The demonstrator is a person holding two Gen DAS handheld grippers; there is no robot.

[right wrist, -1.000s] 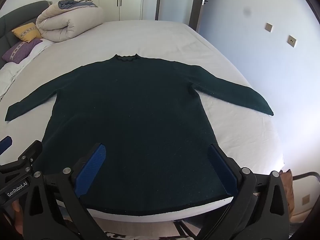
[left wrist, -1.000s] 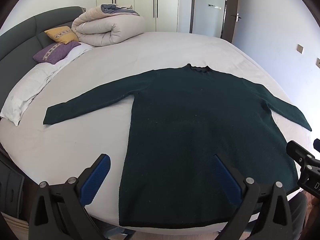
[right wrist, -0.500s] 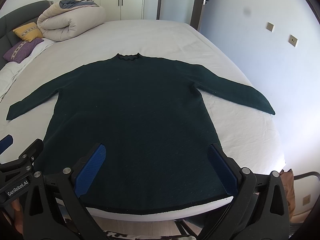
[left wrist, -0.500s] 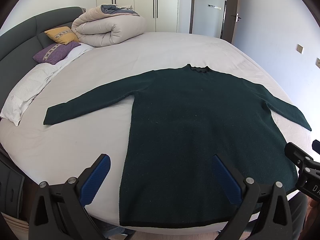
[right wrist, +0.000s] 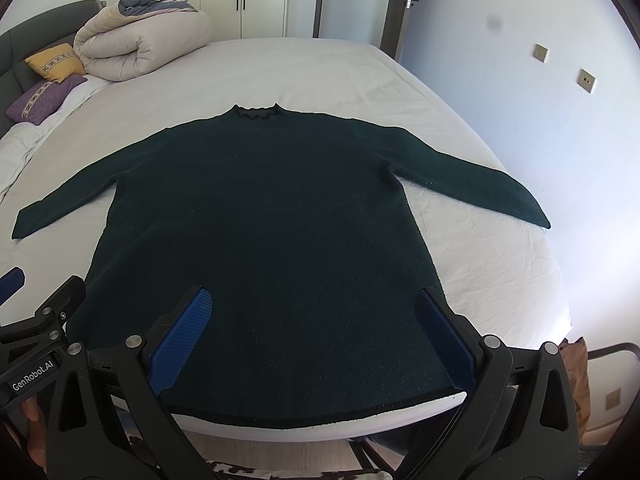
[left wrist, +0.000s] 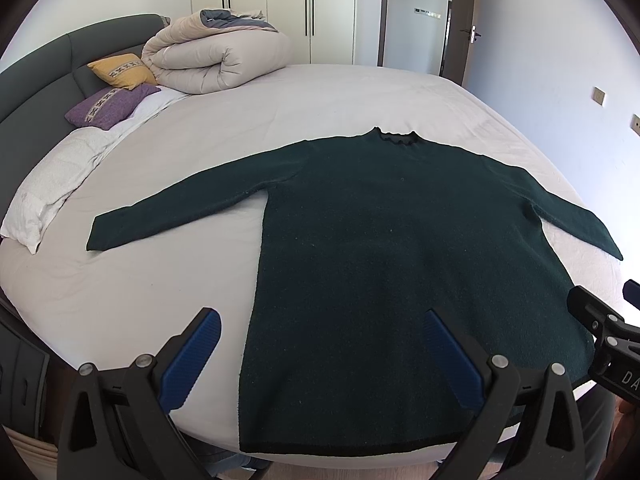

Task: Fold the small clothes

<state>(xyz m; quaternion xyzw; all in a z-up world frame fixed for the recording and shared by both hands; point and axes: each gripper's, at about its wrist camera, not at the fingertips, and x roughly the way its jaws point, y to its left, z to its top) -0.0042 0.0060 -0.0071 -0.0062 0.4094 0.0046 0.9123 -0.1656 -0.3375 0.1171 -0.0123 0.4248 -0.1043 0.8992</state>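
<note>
A dark green long-sleeved sweater (left wrist: pixel 392 248) lies flat on the white bed (left wrist: pixel 168 280), collar far, hem at the near edge, both sleeves spread out sideways. It also shows in the right wrist view (right wrist: pixel 260 224). My left gripper (left wrist: pixel 320 344) is open and empty, held above the hem's left part. My right gripper (right wrist: pixel 312 324) is open and empty, held above the hem's right part. Each gripper shows at the edge of the other's view.
A rolled beige duvet (left wrist: pixel 216 60) lies at the far left of the bed, with a yellow pillow (left wrist: pixel 122 70) and a purple pillow (left wrist: pixel 108 106) by the grey headboard (left wrist: pixel 36 76). Wardrobe doors and a room door stand behind. A wall (right wrist: pixel 540 120) runs along the right.
Both grippers have shifted very slightly; the sweater lies the same and both jaws stay open.
</note>
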